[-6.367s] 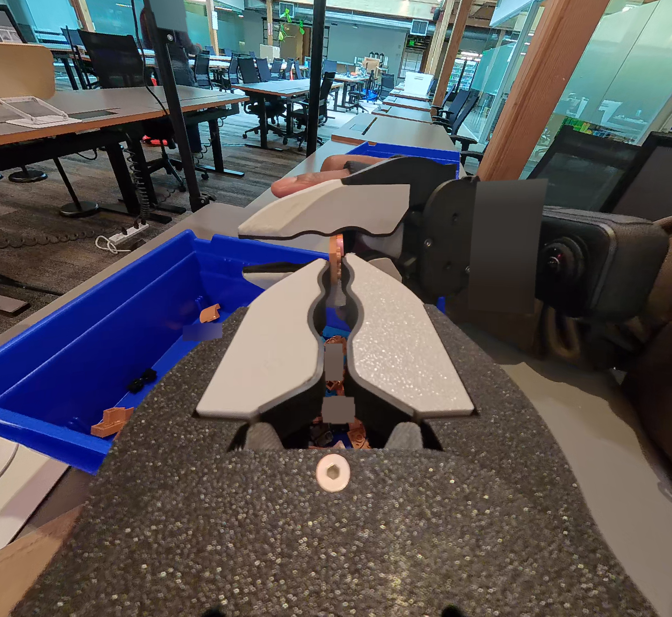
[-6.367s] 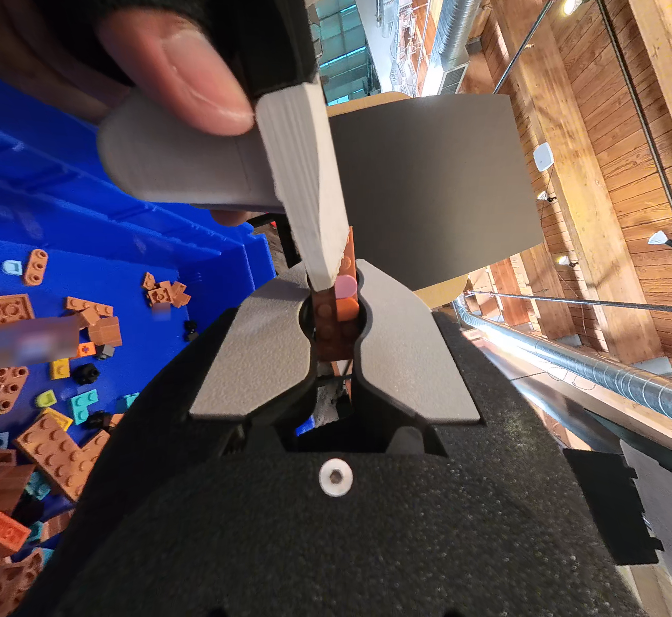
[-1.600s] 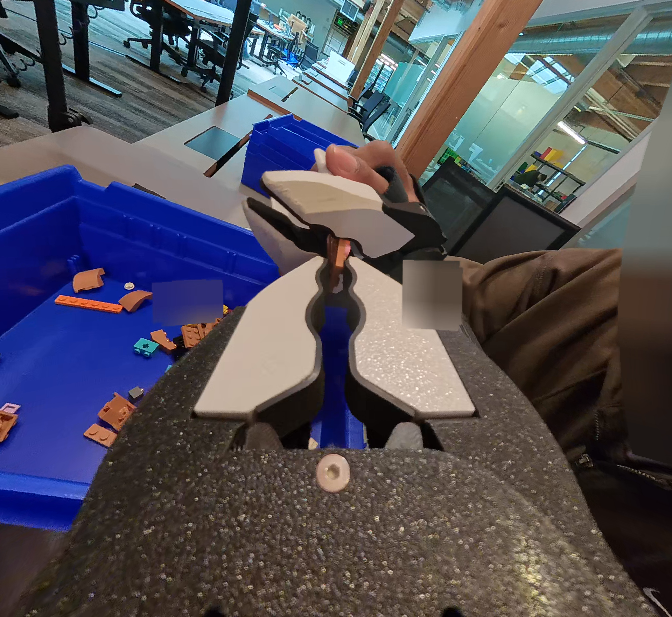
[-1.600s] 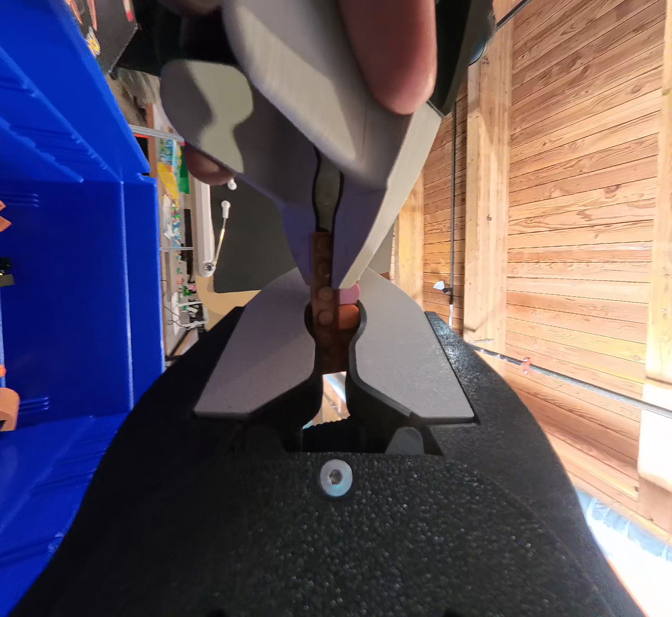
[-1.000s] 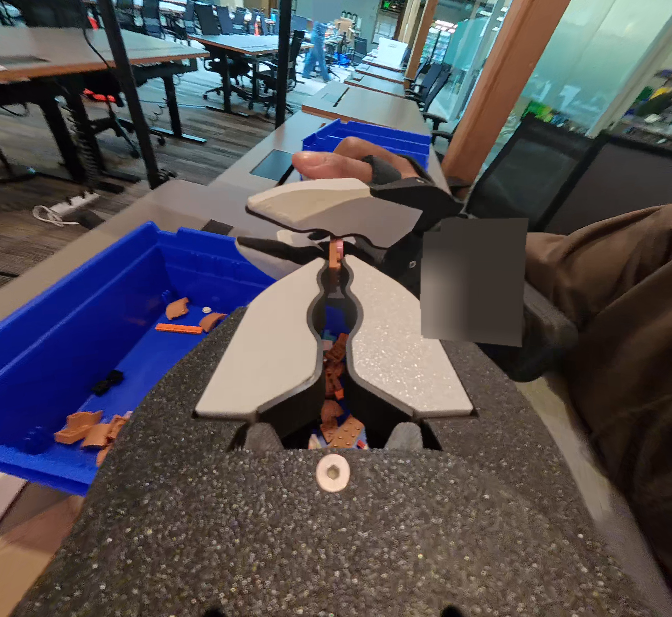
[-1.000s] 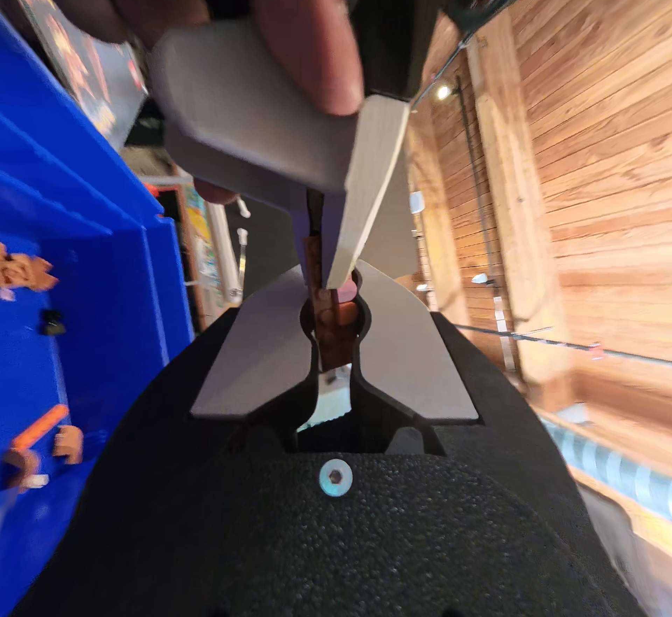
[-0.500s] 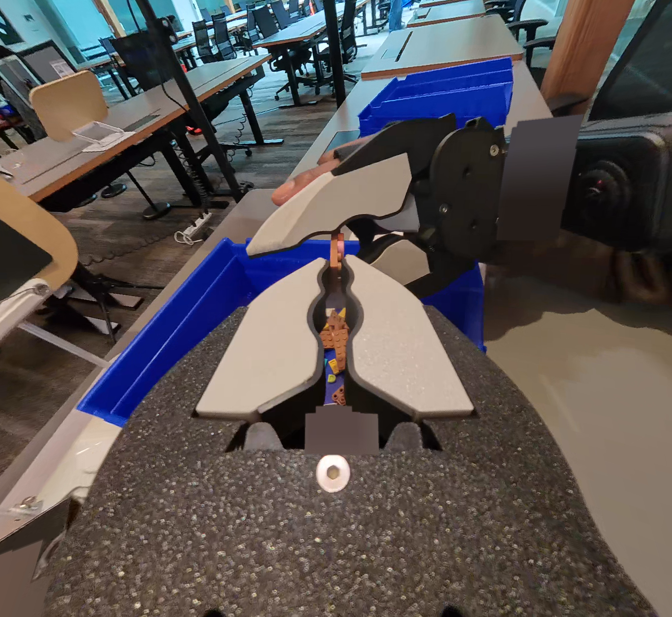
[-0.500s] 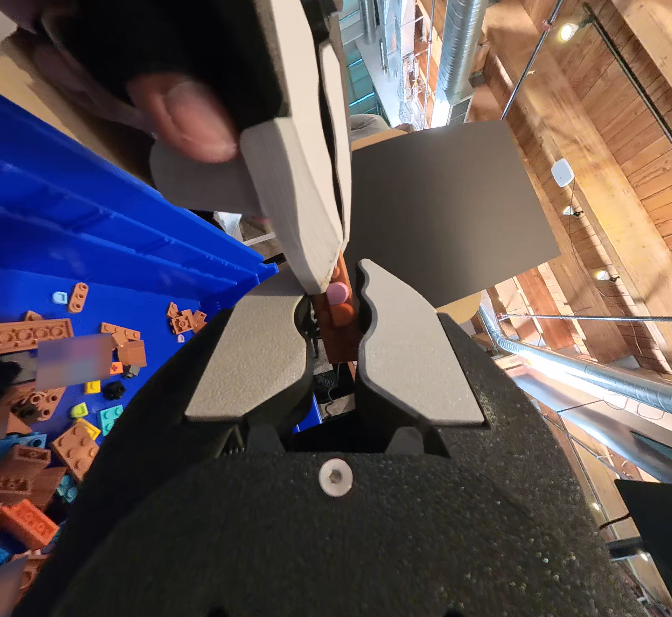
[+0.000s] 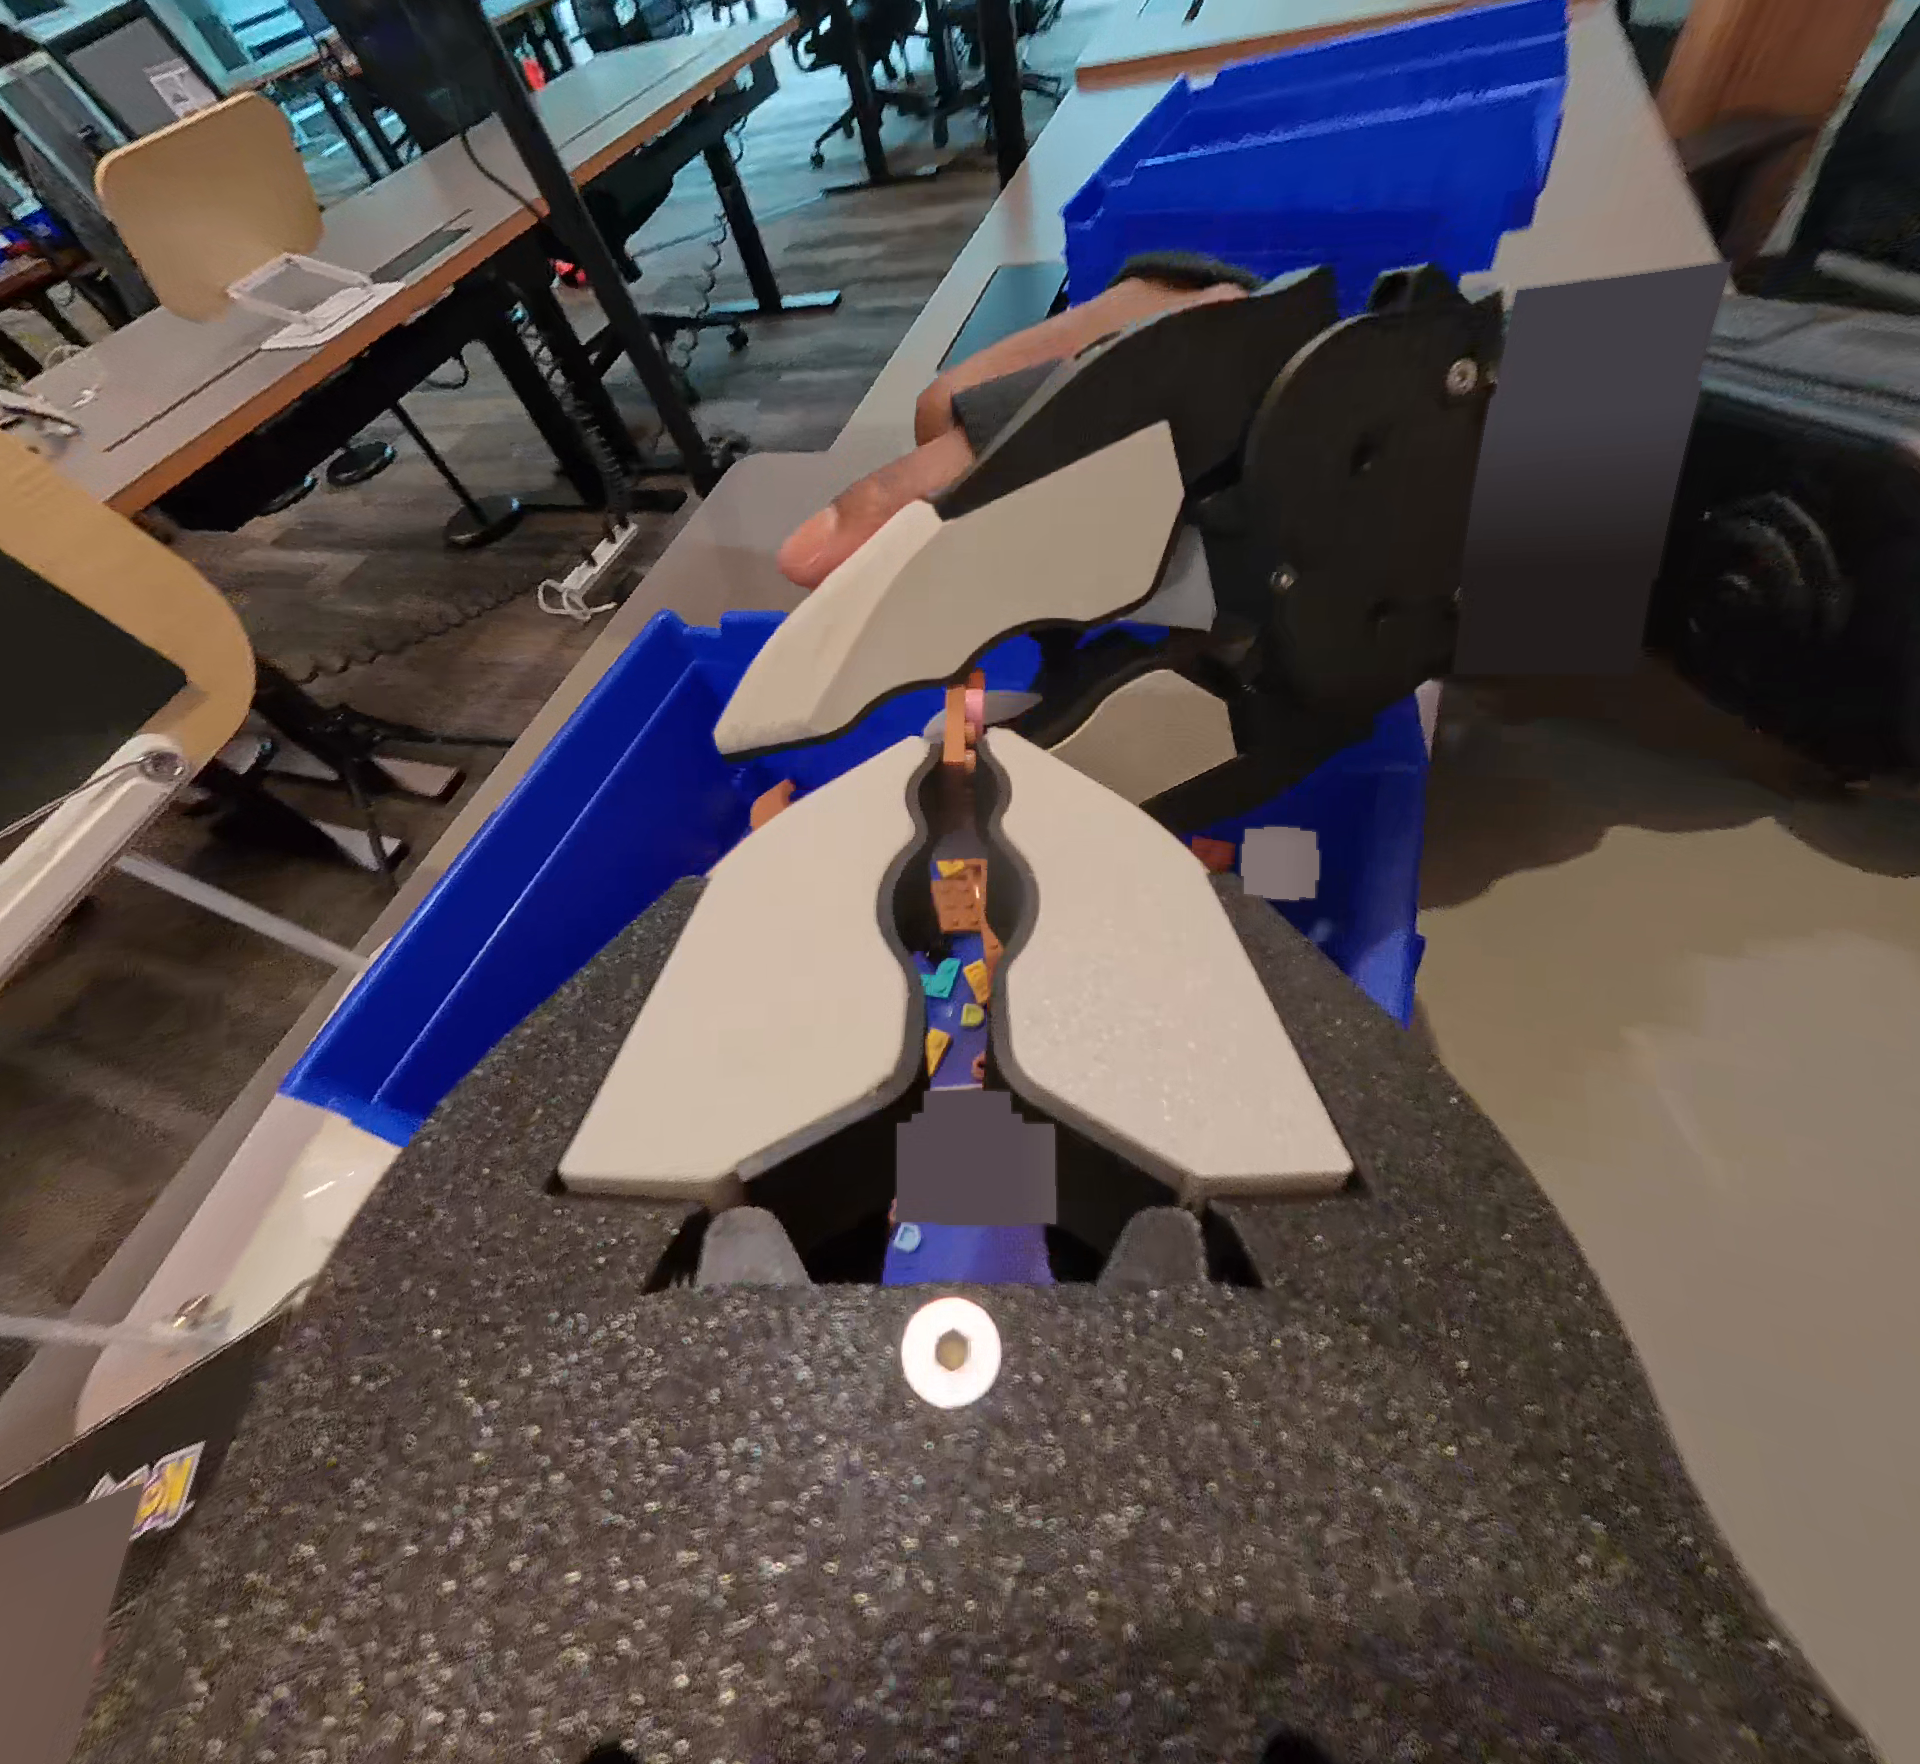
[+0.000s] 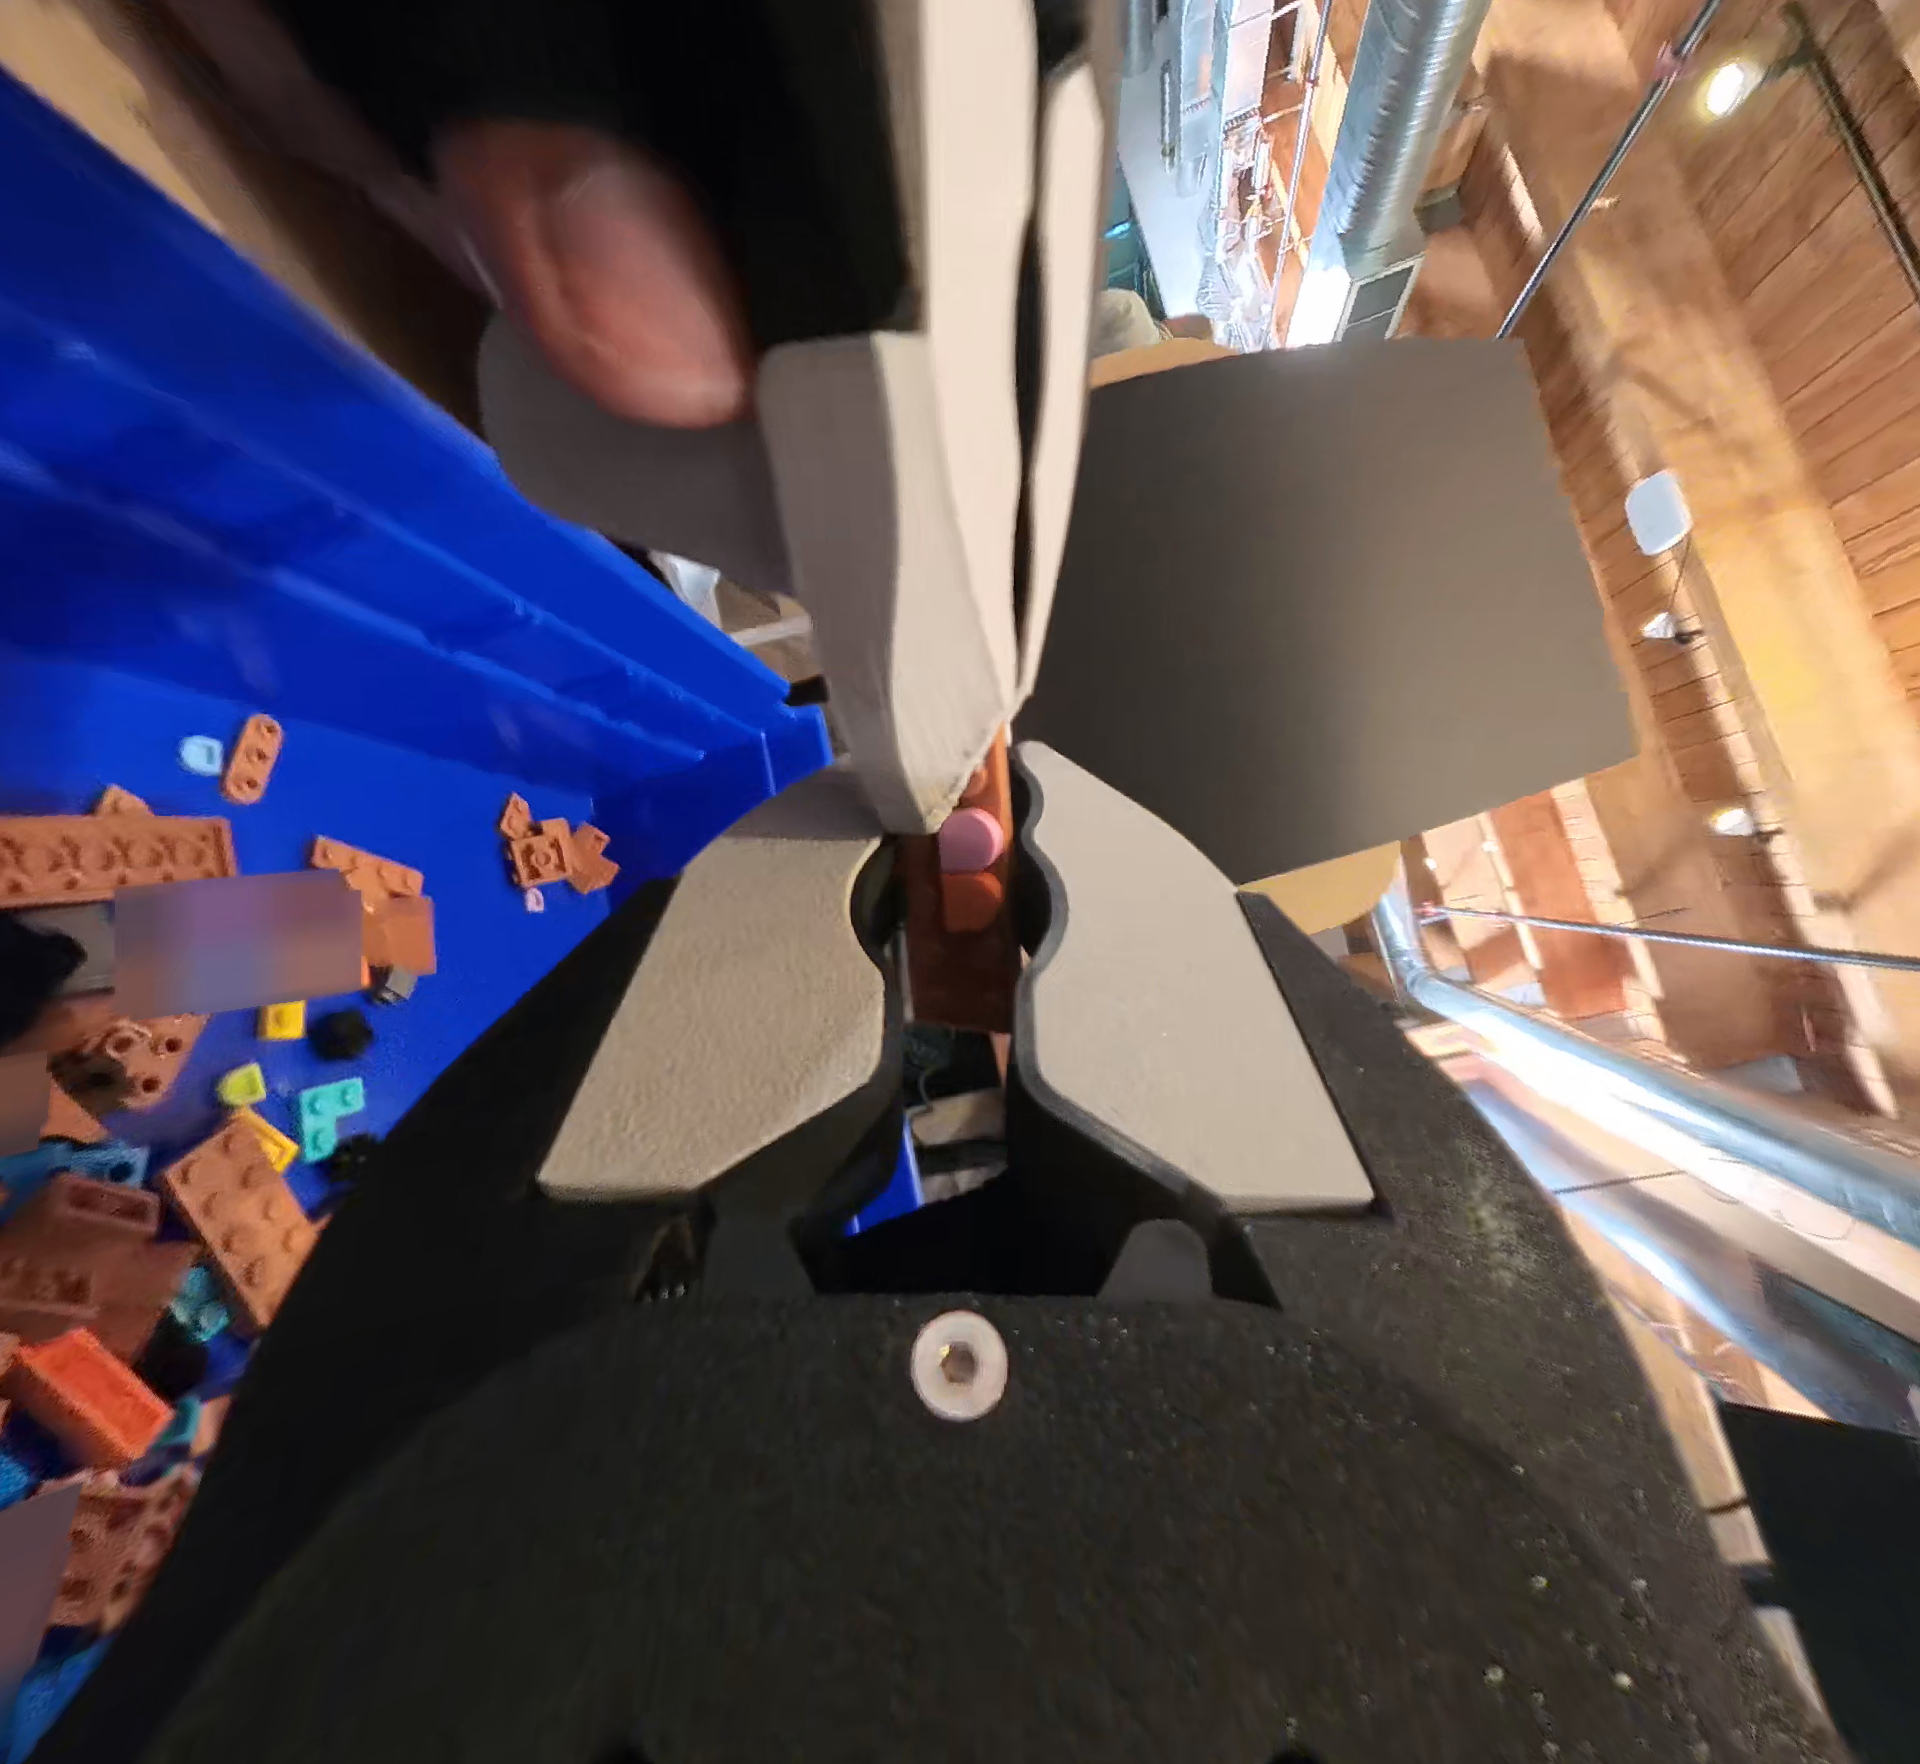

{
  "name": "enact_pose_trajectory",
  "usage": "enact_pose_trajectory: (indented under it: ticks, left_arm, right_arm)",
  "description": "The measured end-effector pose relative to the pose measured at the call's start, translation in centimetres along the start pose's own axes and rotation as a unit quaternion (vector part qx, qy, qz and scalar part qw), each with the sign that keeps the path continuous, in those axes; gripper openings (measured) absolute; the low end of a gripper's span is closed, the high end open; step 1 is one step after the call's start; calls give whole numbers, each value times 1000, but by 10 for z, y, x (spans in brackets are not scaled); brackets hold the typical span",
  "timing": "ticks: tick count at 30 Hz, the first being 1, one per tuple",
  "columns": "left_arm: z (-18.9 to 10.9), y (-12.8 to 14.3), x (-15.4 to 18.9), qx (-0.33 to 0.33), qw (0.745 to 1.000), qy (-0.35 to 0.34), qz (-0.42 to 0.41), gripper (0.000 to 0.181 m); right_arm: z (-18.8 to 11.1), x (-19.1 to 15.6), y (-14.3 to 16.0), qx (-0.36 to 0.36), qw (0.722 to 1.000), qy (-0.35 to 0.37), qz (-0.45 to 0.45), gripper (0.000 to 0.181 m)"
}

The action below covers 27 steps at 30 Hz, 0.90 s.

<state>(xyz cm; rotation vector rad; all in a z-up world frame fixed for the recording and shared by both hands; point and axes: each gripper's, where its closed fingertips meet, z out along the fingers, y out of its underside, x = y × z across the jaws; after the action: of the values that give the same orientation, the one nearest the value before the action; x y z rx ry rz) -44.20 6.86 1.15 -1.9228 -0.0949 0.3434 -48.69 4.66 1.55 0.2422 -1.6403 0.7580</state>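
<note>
My left gripper (image 9: pixel 957 746) is shut, its tips pinching one end of a thin brown brick plate (image 9: pixel 956 727) held above a blue bin (image 9: pixel 582 841). The right gripper's fingers (image 9: pixel 966 582) come in from the right and clamp the same plate from the side. In the right wrist view my right gripper (image 10: pixel 961 815) is shut on the brown plate (image 10: pixel 961 961), which bears a pink round stud (image 10: pixel 971 836) and an orange one (image 10: pixel 977 888). The left gripper's fingers (image 10: pixel 904 571) reach down from above onto the plate's far end. A person's thumb (image 10: pixel 613 280) rests on that gripper.
The blue bin's floor (image 10: pixel 436 779) holds several loose bricks, mostly brown and orange, with small teal and yellow ones. A second blue bin (image 9: pixel 1330 125) stands farther along the grey table (image 9: pixel 1662 1039). Desks and office chairs fill the room to the left.
Both grippers have stayed shut on the brown plate. The joined pair has swung about over the bin, and in the last half second the views have shifted only slightly.
</note>
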Motion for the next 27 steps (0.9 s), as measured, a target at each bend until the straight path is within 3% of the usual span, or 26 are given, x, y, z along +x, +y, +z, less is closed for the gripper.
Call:
enact_pose_trajectory:
  ticks: [10, 17, 27]
  left_arm:
    - [-4, 0, 4, -15, 1000, 7, -15, 5]
    - [-5, 1, 4, -43, 999, -25, -9, 5]
    - [-9, -4, 6, -23, 998, 2, -63, 5]
  right_arm:
    - [-4, -3, -5, 23, 999, -23, 34, 17]
    - [-3, -2, -4, -2, 1000, 6, -27, 17]
    - [-5, 5, -6, -9, 997, 37, -63, 17]
